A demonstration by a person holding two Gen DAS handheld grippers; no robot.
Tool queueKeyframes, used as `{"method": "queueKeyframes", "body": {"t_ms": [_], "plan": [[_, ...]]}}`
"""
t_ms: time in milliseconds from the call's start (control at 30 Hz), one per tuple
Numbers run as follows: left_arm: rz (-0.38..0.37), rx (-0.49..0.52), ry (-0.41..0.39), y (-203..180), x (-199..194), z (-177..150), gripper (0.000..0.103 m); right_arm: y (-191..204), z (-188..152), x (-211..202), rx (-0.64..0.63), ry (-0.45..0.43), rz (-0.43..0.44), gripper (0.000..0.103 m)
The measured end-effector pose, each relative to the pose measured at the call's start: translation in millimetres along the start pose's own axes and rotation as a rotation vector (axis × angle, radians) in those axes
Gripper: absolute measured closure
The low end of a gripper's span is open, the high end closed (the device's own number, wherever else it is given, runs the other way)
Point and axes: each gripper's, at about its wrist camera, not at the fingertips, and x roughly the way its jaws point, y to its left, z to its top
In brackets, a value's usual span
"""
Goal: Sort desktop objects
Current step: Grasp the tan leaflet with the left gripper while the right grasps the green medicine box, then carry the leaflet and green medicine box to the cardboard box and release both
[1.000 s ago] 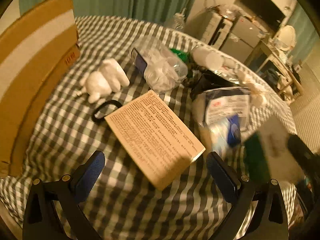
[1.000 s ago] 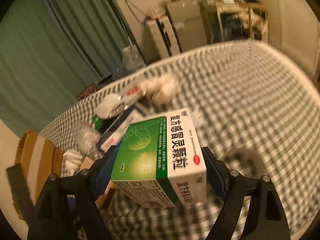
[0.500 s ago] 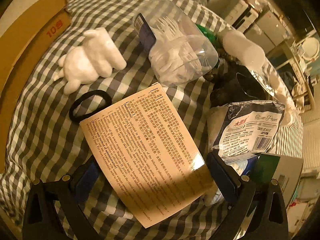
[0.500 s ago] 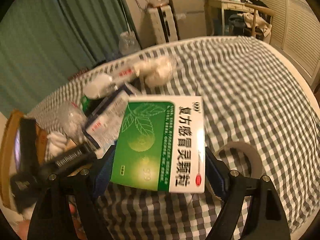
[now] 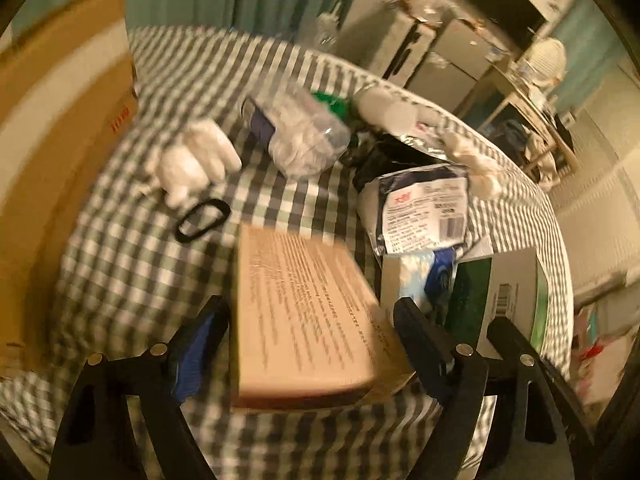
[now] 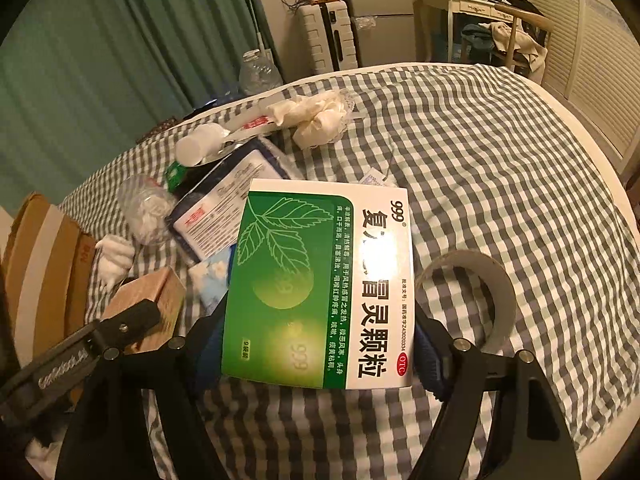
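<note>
A tan printed box [image 5: 296,280] sits lengthwise between the fingers of my left gripper [image 5: 310,302]. The jaws are closing and both pads touch its sides. It looks raised a little off the checked cloth. The same tan box [image 6: 148,292] shows at the left of the right wrist view, with a left finger [image 6: 124,324] on it. My right gripper [image 6: 318,326] is shut on a green-and-white medicine box [image 6: 320,288], its jaws closing a little tighter. That box is held flat, just above the table. Its end [image 5: 508,292] shows beside the left gripper.
A cardboard carton [image 5: 60,120] stands at the table's left edge. Behind the tan box lie a white plush toy [image 5: 192,160], a black loop [image 5: 202,220], a clear plastic tub [image 5: 300,136] and a dark printed pack [image 5: 420,208]. A tape roll [image 6: 480,292] lies right of the green box.
The left gripper came down over the tan box and closed on it; the box turned from diagonal to straight between the fingers. The right gripper sank slightly with the green box.
</note>
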Motion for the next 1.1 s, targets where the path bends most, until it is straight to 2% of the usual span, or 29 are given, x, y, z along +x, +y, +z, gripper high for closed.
{"method": "queueKeyframes", "body": {"t_ms": [33, 67, 133, 233, 300, 333, 367, 467, 600, 833, 933, 1000, 1033, 1067, 1100], "plan": [[0.007, 0.018, -0.005, 3, -4, -2, 0.045, 2, -2, -3, -0.005, 0.0, 0.0, 0.027], [0.002, 0.029, 0.009, 5, -7, -5, 0.052, 3, -5, -7, -0.01, 0.002, 0.002, 0.027], [-0.012, 0.039, 0.06, 12, -4, -12, 0.052, 4, -9, -10, -0.014, 0.006, -0.003, 0.027], [0.025, 0.049, 0.115, 26, -4, -36, 0.051, 7, -20, -13, -0.01, 0.029, 0.013, 0.027], [-0.019, 0.009, 0.136, 35, -4, -46, 0.036, 8, -27, -16, -0.012, 0.035, 0.017, 0.027], [-0.03, -0.011, 0.138, 39, -5, -50, 0.02, 9, -29, -17, -0.021, 0.033, 0.011, 0.027], [-0.023, -0.019, 0.126, 41, -9, -54, 0.014, 10, -29, -19, -0.027, 0.03, 0.005, 0.026], [0.003, 0.015, 0.093, 30, -18, -56, 0.01, 11, -30, -22, -0.03, 0.016, 0.012, 0.026], [0.043, 0.062, 0.084, 10, -5, -49, 0.009, 13, -29, -18, -0.042, 0.022, 0.018, 0.026], [0.138, 0.145, 0.129, -1, 28, -55, 0.009, 0, -29, -1, -0.003, 0.074, 0.049, 0.026], [0.121, 0.136, 0.124, 7, 36, -58, 0.009, -1, -26, 6, -0.009, 0.088, 0.051, 0.026], [0.109, 0.136, 0.104, 12, 35, -59, 0.013, -1, -25, 12, -0.016, 0.096, 0.049, 0.025], [0.113, 0.146, 0.092, 13, 33, -60, 0.018, -1, -25, 13, -0.017, 0.102, 0.05, 0.025], [0.115, 0.154, 0.081, 15, 30, -60, 0.025, -2, -25, 18, -0.011, 0.121, 0.059, 0.023], [0.115, 0.151, 0.077, 18, 27, -60, 0.027, -3, -25, 29, -0.001, 0.17, 0.075, 0.023]]}}
